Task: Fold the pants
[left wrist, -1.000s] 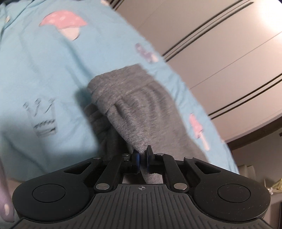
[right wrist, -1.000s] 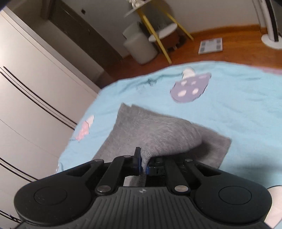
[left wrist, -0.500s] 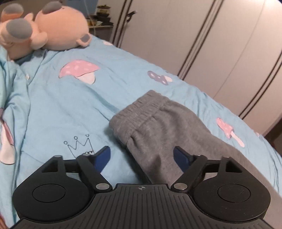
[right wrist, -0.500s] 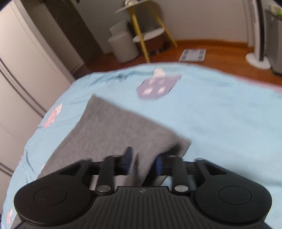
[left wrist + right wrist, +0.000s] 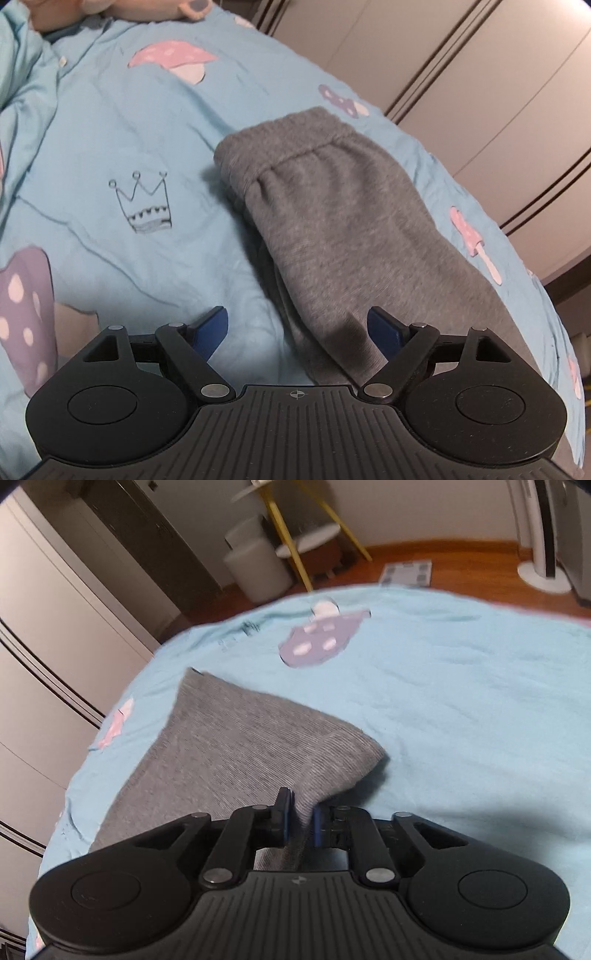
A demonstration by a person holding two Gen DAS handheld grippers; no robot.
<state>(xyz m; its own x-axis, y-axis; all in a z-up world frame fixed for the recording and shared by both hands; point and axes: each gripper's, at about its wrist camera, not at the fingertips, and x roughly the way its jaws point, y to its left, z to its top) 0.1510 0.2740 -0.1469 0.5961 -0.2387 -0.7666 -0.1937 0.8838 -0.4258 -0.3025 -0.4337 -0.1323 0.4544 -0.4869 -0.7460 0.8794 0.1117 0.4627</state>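
Grey knit pants (image 5: 332, 229), folded lengthwise, lying on light-blue bed sheet (image 5: 110, 122) printed with mushrooms and a crown — waistband end toward the far edge. Left tool (image 5: 298, 328) spread wide, gripping nothing, pants beneath its gap. Right tool (image 5: 300, 819) just narrowed — pads pinching a fold of pants fabric.
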